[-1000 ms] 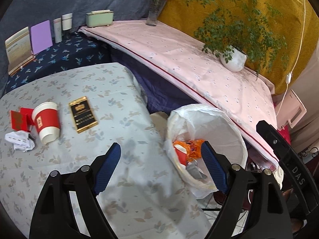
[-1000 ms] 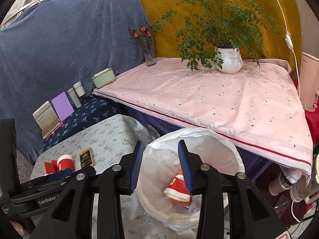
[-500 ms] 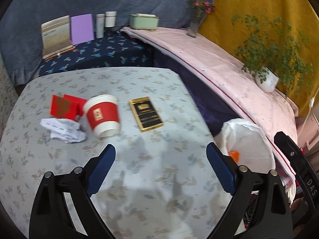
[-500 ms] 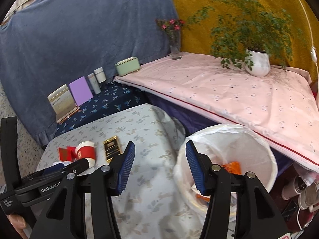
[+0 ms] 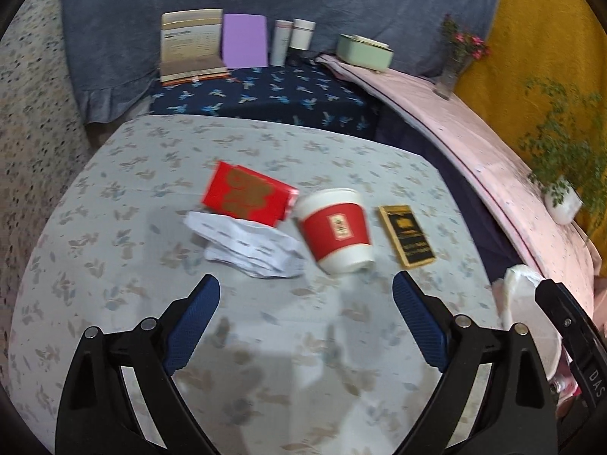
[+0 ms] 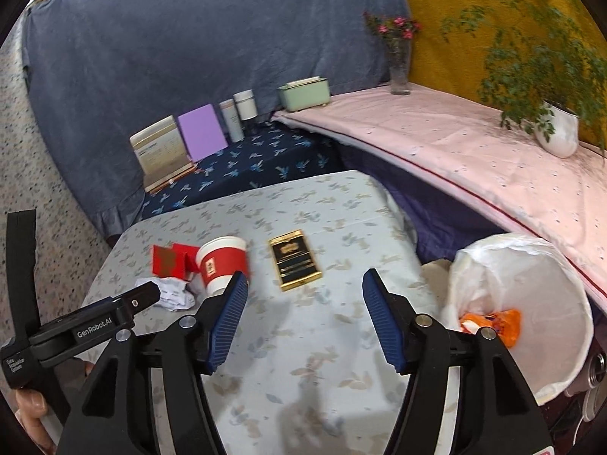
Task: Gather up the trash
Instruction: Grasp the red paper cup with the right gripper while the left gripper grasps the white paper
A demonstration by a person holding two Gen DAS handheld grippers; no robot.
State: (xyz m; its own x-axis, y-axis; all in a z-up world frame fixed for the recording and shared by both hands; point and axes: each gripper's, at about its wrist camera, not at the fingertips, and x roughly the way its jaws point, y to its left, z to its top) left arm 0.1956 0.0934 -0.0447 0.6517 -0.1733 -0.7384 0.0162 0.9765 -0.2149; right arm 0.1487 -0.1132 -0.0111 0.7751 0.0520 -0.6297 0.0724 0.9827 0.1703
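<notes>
Blue-padded left gripper (image 5: pixel 305 303) gapes wide, nothing btwn its pads, hovering just short of the paper cup (image 5: pixel 334 231). Right gripper (image 6: pixel 305 314) jaws are opening, also empty, over bare tablecloth (image 6: pixel 322 345). Crumpled paper (image 5: pixel 250 246) & red packet (image 5: pixel 248 199) lie left of the cup, black-gold box (image 5: pixel 408 237) right of it. Bin (image 6: pixel 531 303) stands beyond the box; contents partly hidden, orange wrapper (image 6: pixel 500 322) showing

Blue drape (image 6: pixel 189 57) and yellow drape (image 6: pixel 474 7) hang behind a pink-clothed shelf (image 6: pixel 474 151).
</notes>
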